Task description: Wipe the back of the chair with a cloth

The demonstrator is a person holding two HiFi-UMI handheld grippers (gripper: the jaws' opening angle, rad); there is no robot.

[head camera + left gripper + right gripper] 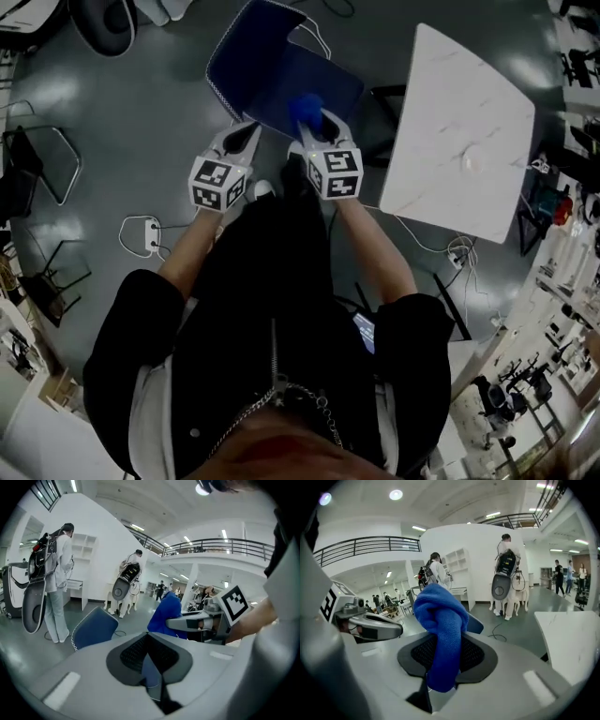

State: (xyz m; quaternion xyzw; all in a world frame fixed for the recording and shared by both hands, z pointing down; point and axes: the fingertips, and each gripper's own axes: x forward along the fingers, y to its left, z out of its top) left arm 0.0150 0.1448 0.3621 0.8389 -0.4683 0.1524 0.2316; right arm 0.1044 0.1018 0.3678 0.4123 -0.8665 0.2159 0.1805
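We see a vivid royal-blue cloth [439, 620] against the pale grey fingers [520, 667] of the right gripper [323, 131]. The chair [262, 66] is a darker navy, edged with white stitching. A sliver of that navy with its white trim shows at the left gripper [244, 133]. Both grippers carry cubes [217, 184] patterned with black-and-white square markers. The desk [459, 141] is white with faint grey marbling, the floor [141, 84] a glossy dark grey, and the jacket [272, 309] black.

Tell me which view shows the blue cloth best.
The right gripper view: the cloth fills the centre, clamped in the right gripper. The head view shows a small blue bunch over the chair; the left gripper view shows its side, partly behind the right gripper.
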